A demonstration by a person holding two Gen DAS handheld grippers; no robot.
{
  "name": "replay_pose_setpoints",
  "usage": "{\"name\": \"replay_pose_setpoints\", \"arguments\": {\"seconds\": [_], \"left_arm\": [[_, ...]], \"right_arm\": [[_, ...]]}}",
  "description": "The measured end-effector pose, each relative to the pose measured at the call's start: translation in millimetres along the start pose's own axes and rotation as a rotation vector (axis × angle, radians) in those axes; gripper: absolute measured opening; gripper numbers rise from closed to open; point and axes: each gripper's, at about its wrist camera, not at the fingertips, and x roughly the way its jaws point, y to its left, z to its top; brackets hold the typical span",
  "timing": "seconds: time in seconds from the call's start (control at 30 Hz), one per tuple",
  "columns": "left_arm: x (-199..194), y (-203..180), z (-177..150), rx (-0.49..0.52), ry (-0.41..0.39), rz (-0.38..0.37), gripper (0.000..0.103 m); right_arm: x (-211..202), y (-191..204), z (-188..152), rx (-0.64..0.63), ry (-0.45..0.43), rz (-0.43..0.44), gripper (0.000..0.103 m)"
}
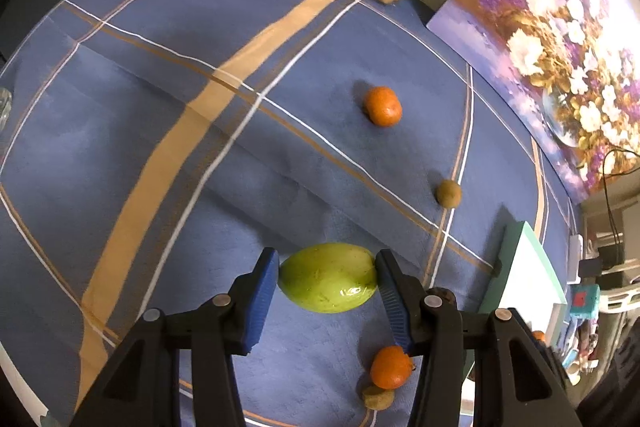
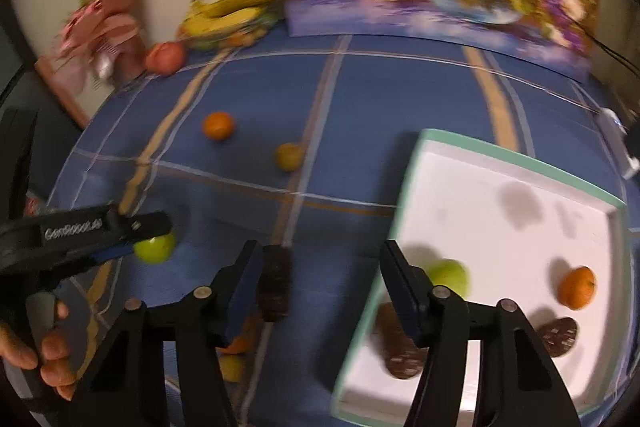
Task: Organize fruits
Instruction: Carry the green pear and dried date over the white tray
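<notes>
Pick step: green fruit (image 1: pixel 328 277) is clamped between left gripper (image 1: pixel 326 281) pads above the tablecloth (image 1: pixel 160 99); right gripper (image 2: pixel 316 275) is spread apart, empty; carry right to the white tray (image 2: pixel 512 187) is called for.

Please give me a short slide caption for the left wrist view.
Left hand-held gripper grips a green fruit above the blue cloth.

Black plastic grippers (image 1: pixel 327 277) with blue ribbed pads (image 1: pixel 262 297), silver rivets (image 1: pixel 221 301), white lettering (image 2: pixel 72 227); bare-skinned hand (image 2: pixel 44 351).
</notes>
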Motion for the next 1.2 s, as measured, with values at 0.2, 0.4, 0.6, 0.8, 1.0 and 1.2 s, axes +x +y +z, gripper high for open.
{"name": "replay_pose_setpoints", "arguments": {"seconds": [0.2,0.4,0.6,0.8,1.0,1.2], "left_arm": [[1,4,1,-0.015,0.005,0.007,0.053],[4,7,1,-0.020,0.017,0.011,0.053],[10,7,2,-0.023,0.030,0.011,0.053],[7,5,2,-0.017,0.020,0.009,0.053],[-5,-2,1,0.003,-0.013,-0.010,0.053],[-16,-14,0,0.040,-0.042,-0.027,0.053]], "right_arm": [[21,23,-4,-0.038,0.056,0.023,0.047],[43,28,-8,-0.040,0.112,-0.001,0.046],[56,26,-11,-0.035,0.142,-0.019,0.040],[52,25,-10,-0.030,0.128,-0.016,0.034],[19,18,-2,0.004,0.040,0.003,0.034],[-5,11,4,0.025,-0.016,0.002,0.034]]}}
